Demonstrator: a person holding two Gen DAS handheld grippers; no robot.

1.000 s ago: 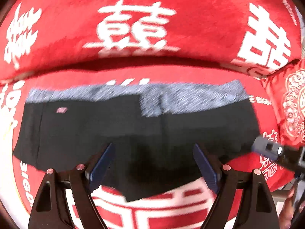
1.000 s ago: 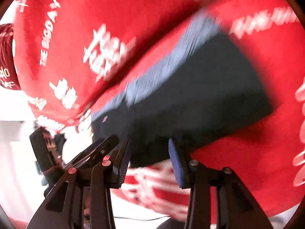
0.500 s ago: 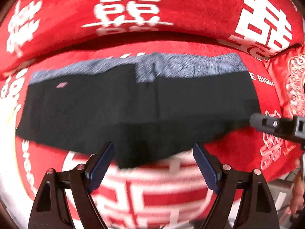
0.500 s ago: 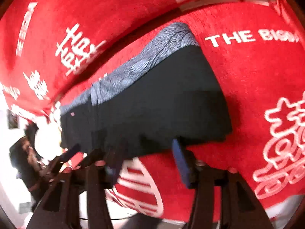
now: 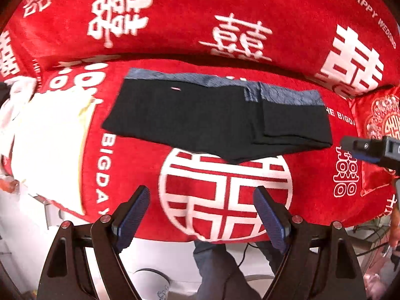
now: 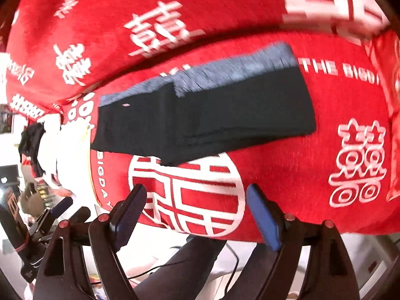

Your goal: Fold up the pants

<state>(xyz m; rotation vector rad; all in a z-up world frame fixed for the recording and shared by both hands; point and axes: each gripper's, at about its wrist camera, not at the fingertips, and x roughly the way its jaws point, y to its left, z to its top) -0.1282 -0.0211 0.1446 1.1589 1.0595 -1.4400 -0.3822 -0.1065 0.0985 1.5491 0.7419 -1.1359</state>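
Black shorts with a grey-blue waistband point(image 5: 215, 120) lie flat on a red sofa seat, one side folded over the other. They also show in the right wrist view point(image 6: 207, 110). My left gripper point(image 5: 202, 215) is open and empty, held back over the seat's front edge, apart from the shorts. My right gripper point(image 6: 197, 212) is open and empty, also back from the shorts; its tip shows at the right of the left wrist view point(image 5: 370, 147).
The red sofa cover point(image 5: 225, 200) has white characters, and a backrest point(image 5: 200, 17) rises behind the shorts. A white cloth point(image 5: 47, 140) lies at the seat's left. A red cushion point(image 5: 380, 130) is at the right. A person's legs point(image 6: 190, 262) and cables are on the floor below.
Both grippers have pulled back and up from the shorts, which now lie farther away. The shorts stay folded on the seat. Both stay open.
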